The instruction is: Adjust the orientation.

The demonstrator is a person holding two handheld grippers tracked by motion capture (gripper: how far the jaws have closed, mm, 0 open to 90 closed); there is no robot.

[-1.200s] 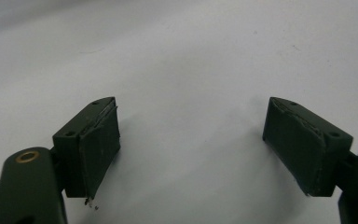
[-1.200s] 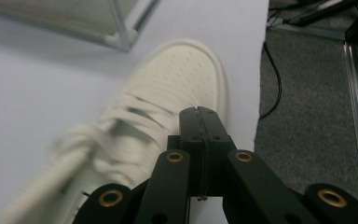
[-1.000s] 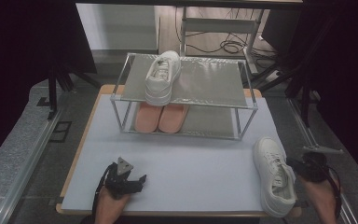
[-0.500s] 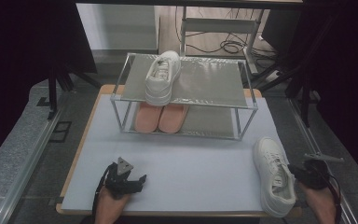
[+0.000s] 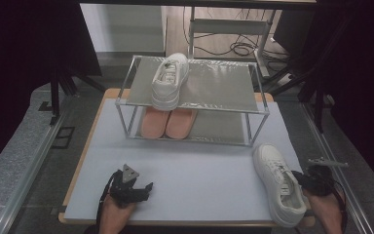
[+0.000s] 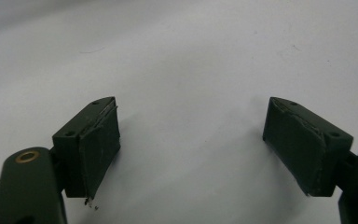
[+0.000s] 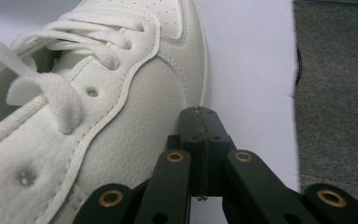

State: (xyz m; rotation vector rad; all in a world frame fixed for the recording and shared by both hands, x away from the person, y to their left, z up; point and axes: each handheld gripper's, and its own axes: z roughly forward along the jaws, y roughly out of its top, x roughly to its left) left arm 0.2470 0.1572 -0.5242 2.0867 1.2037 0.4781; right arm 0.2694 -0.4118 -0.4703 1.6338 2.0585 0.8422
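A white sneaker (image 5: 277,187) lies on the table's front right, toe pointing away. My right gripper (image 5: 303,179) is beside its outer side near the heel, and its jaws are shut with nothing between them. In the right gripper view the closed tips (image 7: 200,116) rest against the sneaker's leather side (image 7: 98,93). My left gripper (image 5: 143,187) sits low at the table's front left. It is open (image 6: 191,140), and bare white tabletop shows between its pads. A second white sneaker (image 5: 169,80) stands on the top of a metal rack (image 5: 219,87).
A pair of pink shoes (image 5: 169,122) sits on the rack's lower shelf. The white table (image 5: 195,165) ends just right of the sneaker, where grey floor (image 7: 335,93) begins. Cables and dark stands lie behind the rack.
My right gripper has edged slightly left toward the sneaker, and the sneaker's toe has shifted a little left. The left gripper has not moved.
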